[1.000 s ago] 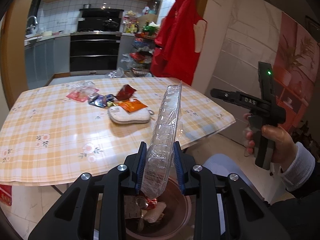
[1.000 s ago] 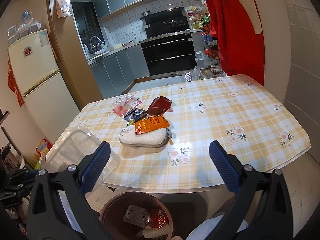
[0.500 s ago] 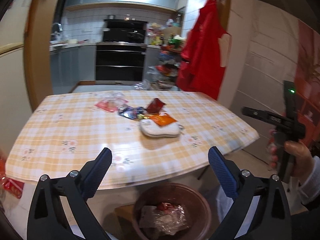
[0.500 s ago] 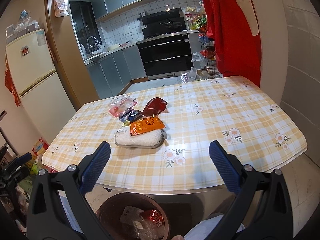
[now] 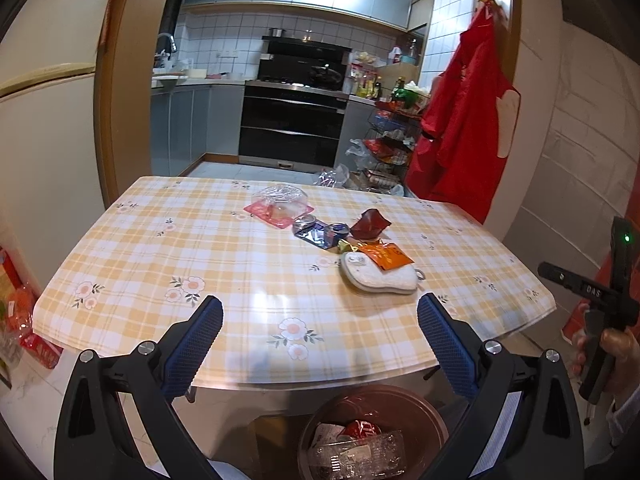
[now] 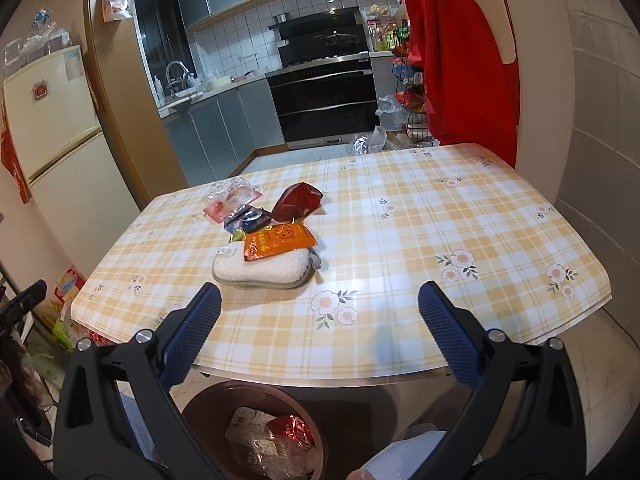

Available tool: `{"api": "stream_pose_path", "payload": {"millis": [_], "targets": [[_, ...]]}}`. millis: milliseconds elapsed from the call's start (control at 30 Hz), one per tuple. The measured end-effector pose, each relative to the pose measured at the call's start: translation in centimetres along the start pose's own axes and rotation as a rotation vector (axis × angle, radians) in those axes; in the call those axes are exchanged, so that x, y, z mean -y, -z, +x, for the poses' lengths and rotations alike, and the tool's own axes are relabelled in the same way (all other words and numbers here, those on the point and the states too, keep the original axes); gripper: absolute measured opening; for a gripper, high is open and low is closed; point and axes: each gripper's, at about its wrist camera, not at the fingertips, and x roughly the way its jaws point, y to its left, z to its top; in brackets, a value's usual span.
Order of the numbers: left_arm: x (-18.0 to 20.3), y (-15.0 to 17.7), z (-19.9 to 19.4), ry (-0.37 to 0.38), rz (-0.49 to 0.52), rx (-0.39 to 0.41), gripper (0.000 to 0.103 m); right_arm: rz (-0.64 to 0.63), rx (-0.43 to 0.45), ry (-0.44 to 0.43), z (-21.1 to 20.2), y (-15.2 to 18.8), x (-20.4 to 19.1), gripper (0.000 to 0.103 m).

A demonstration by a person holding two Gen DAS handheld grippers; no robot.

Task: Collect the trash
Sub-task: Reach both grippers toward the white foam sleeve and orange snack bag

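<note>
Lying in the bin (image 5: 372,432), the clear tray (image 5: 356,452) sits below empty jaws.

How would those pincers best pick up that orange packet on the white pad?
Probably by the orange packet's corner that overhangs the white pad, coming in low from the side. It lies flat and thin, so only that free edge lets the fingers close above and below.

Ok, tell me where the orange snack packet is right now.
The orange snack packet lies on the table, its near end propped on the white sponge pad, left of centre in the right wrist view, just in front of the dark red wrapper.
</note>
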Motion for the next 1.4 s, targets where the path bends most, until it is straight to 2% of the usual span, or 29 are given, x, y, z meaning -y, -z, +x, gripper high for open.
{"api": "stream_pose_path", "payload": {"millis": [333, 467, 533, 700, 767, 933, 1000, 1167, 1400], "targets": [[0.3, -0.5, 4.0, 0.033, -0.028, -0.053, 0.096, -0.011, -0.048, 0.014, 3.2, 0.5, 0.4, 0.097], [1.1, -0.8, 7.0, 0.062, -0.037, -0.09, 0.095, -0.016, -0.083, 0.024, 5.3, 0.6, 0.8, 0.097], [1.5, -0.9, 8.6, 0.071, -0.035, -0.11, 0.091, -0.021, -0.101, 0.027, 6.6, 0.4, 1.0, 0.097], [2.0, -1.4, 12.4, 0.089, -0.036, -0.143, 0.088, -0.065, -0.133, 0.019, 10.2, -0.6, 0.8, 0.097], [1.9, -1.6, 13.9, 0.099, -0.039, -0.159, 0.086, -0.116, -0.145, 0.006, 12.1, -1.2, 0.2, 0.098], [1.8, -2.0, 17.5, 0.127, -0.047, -0.2, 0.078, -0.38, -0.217, -0.024, 18.5, -3.3, -2.5, 0.097], [1.7, -2.2, 18.8, 0.141, -0.056, -0.211, 0.077, -0.424, -0.247, -0.043, 20.6, -3.9, -3.2, 0.097], [1.3, -2.0, 22.0, 0.167, -0.088, -0.24, 0.072, -0.36, -0.313, -0.117, 26.0, -5.9, -4.1, 0.097], [1.0, -1.3, 24.9, 0.197, -0.107, -0.286, 0.062, -0.129, -0.39, -0.21, 32.1, -6.0, -3.4, 0.097]]}}
